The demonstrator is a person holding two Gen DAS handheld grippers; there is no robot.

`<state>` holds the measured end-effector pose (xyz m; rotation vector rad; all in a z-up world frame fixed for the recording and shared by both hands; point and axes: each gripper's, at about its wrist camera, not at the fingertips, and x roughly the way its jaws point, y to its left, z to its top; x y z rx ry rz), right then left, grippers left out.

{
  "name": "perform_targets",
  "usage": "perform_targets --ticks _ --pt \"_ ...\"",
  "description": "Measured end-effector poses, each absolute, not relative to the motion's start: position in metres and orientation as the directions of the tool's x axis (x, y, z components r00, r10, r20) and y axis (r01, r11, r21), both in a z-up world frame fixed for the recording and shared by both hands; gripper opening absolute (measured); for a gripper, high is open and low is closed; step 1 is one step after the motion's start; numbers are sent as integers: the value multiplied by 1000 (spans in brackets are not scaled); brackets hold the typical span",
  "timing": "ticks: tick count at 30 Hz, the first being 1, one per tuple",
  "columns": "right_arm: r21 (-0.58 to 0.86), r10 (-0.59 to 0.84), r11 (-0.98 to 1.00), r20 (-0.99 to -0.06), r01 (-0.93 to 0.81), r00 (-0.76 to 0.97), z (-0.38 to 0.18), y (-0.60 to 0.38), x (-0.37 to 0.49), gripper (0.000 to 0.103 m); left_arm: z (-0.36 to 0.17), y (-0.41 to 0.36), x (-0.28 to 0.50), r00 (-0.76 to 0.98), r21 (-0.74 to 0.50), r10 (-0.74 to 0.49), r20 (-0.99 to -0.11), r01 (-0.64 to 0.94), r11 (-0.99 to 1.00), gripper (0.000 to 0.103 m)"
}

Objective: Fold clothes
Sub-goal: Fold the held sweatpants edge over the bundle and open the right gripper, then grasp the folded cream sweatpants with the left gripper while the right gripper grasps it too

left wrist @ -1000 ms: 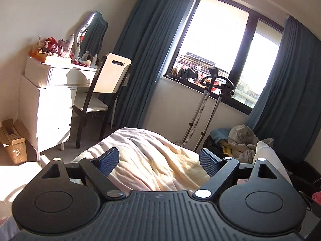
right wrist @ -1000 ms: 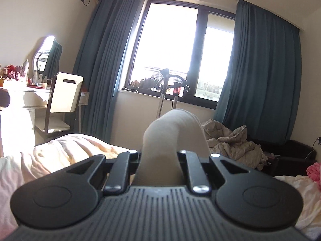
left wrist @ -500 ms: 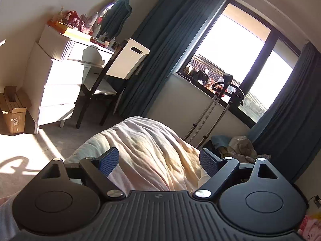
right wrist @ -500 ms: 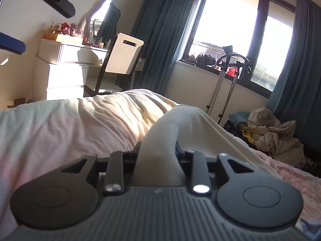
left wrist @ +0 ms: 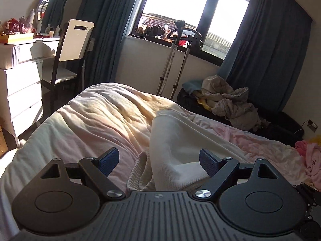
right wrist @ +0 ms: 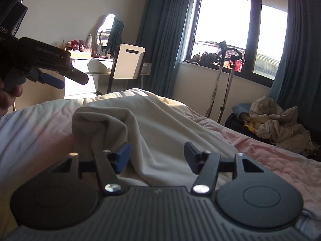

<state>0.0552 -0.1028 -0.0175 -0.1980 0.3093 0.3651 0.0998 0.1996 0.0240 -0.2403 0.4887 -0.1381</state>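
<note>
A cream garment [left wrist: 176, 132] lies in loose folds on the pink-cream bed cover [left wrist: 90, 120], its ribbed hem close to the camera. My left gripper [left wrist: 158, 158] hovers open just above that hem, and its blue pads [left wrist: 109, 158] touch nothing. In the right wrist view the same garment [right wrist: 152, 124] is bunched up at the left and spreads away to the right. The jaws of my right gripper [right wrist: 156, 150] are opening; cloth lies between them but the pads stand off it. At the upper left of that view a hand [right wrist: 8, 96] holds the left gripper [right wrist: 70, 79].
A white dresser [left wrist: 20, 70] with a mirror and a chair [left wrist: 76, 40] stand left of the bed. A garment steamer stand [left wrist: 176, 56] is under the window. A heap of crumpled clothes [left wrist: 230, 100] lies beyond the bed, and pink clothing [left wrist: 311, 156] sits at the right edge.
My right gripper was shut on the raised cream garment; it sank to the bed and let go, and the garment now lies loose. The left gripper dropped towards the garment, still open.
</note>
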Motion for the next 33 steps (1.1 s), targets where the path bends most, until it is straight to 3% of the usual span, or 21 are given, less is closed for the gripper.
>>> perform_targets --ticks 5,13,21,28,31,33 --pt "-54 262 951 -382 -305 886 -43 -144 59 59 15 178 103 842 -190 -171 -512 83 978 89" --pt "159 299 954 -579 -255 758 -93 -150 75 63 11 163 94 825 -136 -140 -548 78 988 89" --pt "28 232 968 -481 -250 845 -80 -134 62 63 -8 161 116 782 -38 9 -623 -42 998 90" --pt "-20 219 970 -350 -241 911 -70 -128 68 61 -14 195 135 806 -187 42 -591 -188 964 90" --pt "-74 230 960 -342 -270 911 -74 -119 72 50 -19 199 139 813 -247 43 -581 -226 942 91" --pt "-114 231 952 -343 -284 911 -74 -114 74 28 -19 198 137 810 -278 32 -585 -237 931 91"
